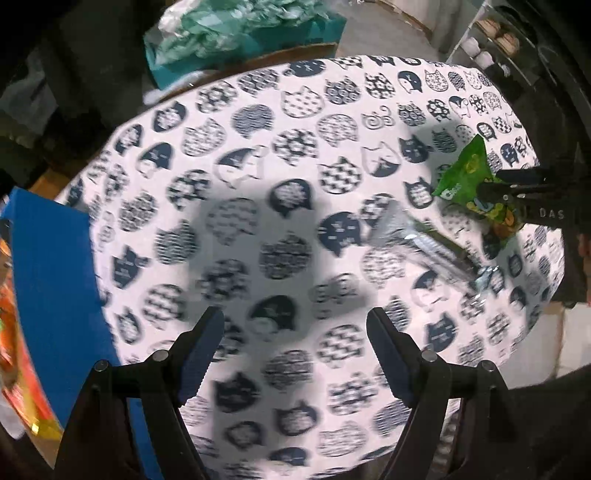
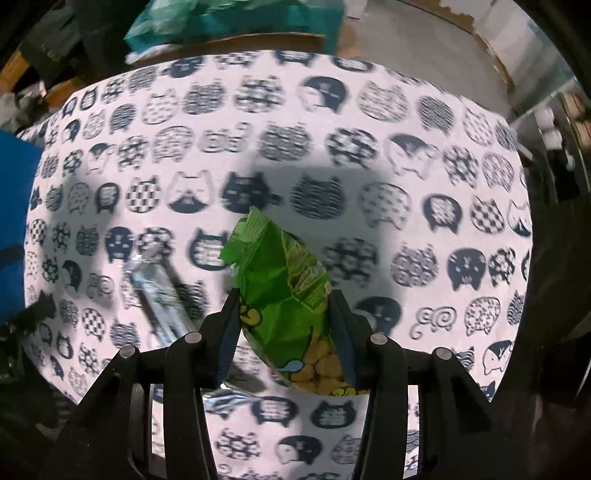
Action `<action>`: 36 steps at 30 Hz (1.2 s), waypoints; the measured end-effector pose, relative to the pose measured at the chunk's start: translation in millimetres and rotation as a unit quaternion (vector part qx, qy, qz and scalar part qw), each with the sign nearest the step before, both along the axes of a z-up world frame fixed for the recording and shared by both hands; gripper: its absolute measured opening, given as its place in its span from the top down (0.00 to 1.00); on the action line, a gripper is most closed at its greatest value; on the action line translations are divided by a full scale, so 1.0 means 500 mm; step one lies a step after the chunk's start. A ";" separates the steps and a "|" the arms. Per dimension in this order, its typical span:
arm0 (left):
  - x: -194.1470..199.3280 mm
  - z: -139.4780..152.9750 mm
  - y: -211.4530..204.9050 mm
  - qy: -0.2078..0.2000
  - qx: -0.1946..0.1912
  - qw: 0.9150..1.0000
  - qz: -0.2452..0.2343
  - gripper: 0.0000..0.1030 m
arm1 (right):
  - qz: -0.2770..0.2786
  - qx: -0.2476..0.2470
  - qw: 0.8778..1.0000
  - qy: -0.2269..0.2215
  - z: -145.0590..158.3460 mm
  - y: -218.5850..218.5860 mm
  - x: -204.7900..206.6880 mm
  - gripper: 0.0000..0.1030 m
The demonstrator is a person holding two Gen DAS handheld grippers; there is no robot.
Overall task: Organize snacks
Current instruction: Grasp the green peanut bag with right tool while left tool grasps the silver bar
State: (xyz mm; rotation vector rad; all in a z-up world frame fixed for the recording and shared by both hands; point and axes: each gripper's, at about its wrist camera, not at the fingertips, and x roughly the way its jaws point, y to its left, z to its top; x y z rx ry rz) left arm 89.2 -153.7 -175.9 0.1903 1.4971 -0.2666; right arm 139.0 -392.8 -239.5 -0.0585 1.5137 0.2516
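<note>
Right wrist view: we see the right gripper (image 2: pixel 284 317) pinching a crinkled green foil snack bag (image 2: pixel 284 295) between its two fingers, one pad pressed to each side of the bag. The bag sits at centre frame, lifted above the white tablecloth printed with navy cat heads (image 2: pixel 369 184). Its long axis runs from lower right to upper left, the crimped seal pointing up and left, the end printed with yellow snack pieces nearest the camera. Left of the bag we note a clear plastic-wrapped packet with dark contents (image 2: pixel 159 295) lying flat on the cloth, its long axis slanting from upper left to lower right; blur hides its detail.

Left wrist view: the left gripper (image 1: pixel 295 347) hangs over the cloth (image 1: pixel 258 147) with its fingers spread wide, nothing between them. At the right edge we see the same green bag (image 1: pixel 465 173) held by the right gripper (image 1: pixel 517 192), and the clear packet (image 1: pixel 424 243) just below it. A blue flat-sided bin (image 1: pixel 55 277) occupies the left edge, and a teal box stuffed with pale green wrappers (image 1: pixel 240 33) the upper left.
</note>
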 end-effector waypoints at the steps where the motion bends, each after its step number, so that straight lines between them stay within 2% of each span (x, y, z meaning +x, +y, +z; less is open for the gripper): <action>1: -0.001 -0.003 -0.014 0.005 0.002 1.000 0.002 0.21 | -0.001 0.004 1.000 -0.002 -0.002 -0.012 0.000 0.56; 4: -0.004 -0.002 -0.051 0.009 0.001 1.000 0.003 0.21 | 0.006 0.023 1.000 -0.010 -0.007 -0.053 0.002 0.49; 7: 0.003 -0.004 -0.078 0.014 -0.012 1.000 0.022 0.20 | 0.031 0.032 0.999 -0.023 -0.005 -0.088 -0.006 0.38; 8: 0.006 -0.007 -0.083 0.017 -0.016 0.999 0.031 0.17 | 0.038 0.032 0.998 -0.026 -0.004 -0.096 -0.008 0.33; 13: 0.023 -0.032 -0.105 0.043 -0.053 0.993 0.094 0.16 | 0.049 0.037 0.997 -0.037 0.014 -0.151 -0.053 0.32; 20: 0.024 -0.082 -0.129 0.075 -0.107 0.974 0.187 0.16 | 0.071 0.038 0.996 -0.048 0.076 -0.160 -0.049 0.31; 23: 0.019 -0.101 -0.145 0.083 -0.114 0.967 0.210 0.15 | 0.084 0.035 0.995 -0.050 0.090 -0.189 -0.064 0.26; 24: 0.017 -0.107 -0.151 0.086 -0.117 0.966 0.214 0.15 | 0.091 0.034 0.994 -0.048 0.100 -0.173 -0.072 0.26; 32: 0.007 -0.162 -0.208 0.101 -0.109 0.967 0.209 0.15 | 0.127 0.017 0.991 -0.041 0.078 -0.143 -0.083 0.26; 34: 0.003 -0.160 -0.212 0.088 -0.108 0.970 0.197 0.15 | 0.130 0.016 0.991 -0.040 0.074 -0.137 -0.085 0.26; 36: -0.003 -0.161 -0.217 0.085 -0.103 0.975 0.179 0.23 | 0.133 0.013 0.990 -0.042 0.069 -0.128 -0.085 0.26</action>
